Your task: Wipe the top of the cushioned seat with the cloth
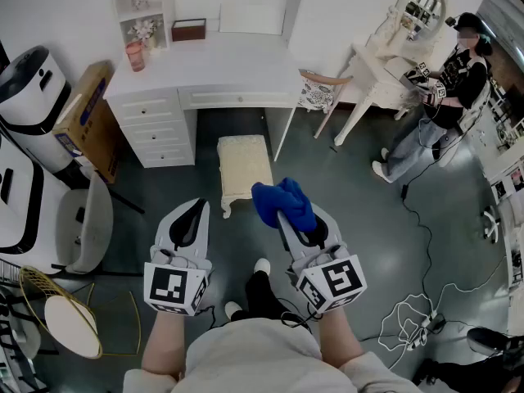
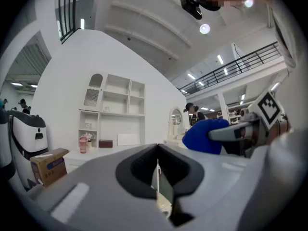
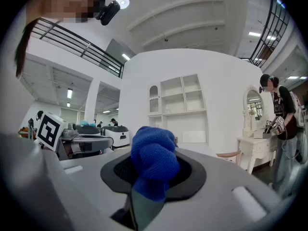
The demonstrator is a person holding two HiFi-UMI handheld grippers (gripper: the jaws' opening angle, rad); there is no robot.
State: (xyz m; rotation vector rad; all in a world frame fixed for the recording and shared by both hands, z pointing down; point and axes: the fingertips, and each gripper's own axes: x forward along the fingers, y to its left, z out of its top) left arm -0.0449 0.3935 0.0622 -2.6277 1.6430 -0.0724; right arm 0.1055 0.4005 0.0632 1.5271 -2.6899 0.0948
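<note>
The blue cloth (image 1: 282,203) sat bunched in my right claw (image 1: 288,219); the jaws were clamped on its lower fold so that the loose wad stood up past the tips, ready, I judged, to be pressed down onto a surface. The cushioned seat (image 1: 244,166) lay just ahead of that claw and a little to its left, lower down; cloth and cushion were apart, so as I read it the wipe had not begun. My left claw (image 1: 195,210) hung beside the right one, jaws drawn together on nothing, kept out of the way, I supposed.

The seat's cream top looked padded and bare. It stood on dark floor (image 1: 344,187), just before the kneehole of a white table (image 1: 205,64) further ahead; a cardboard box (image 1: 86,121) leaned well to the left of my left claw; a person (image 1: 446,88) stood far off to the right of my right claw, by a smaller table (image 1: 372,64).
</note>
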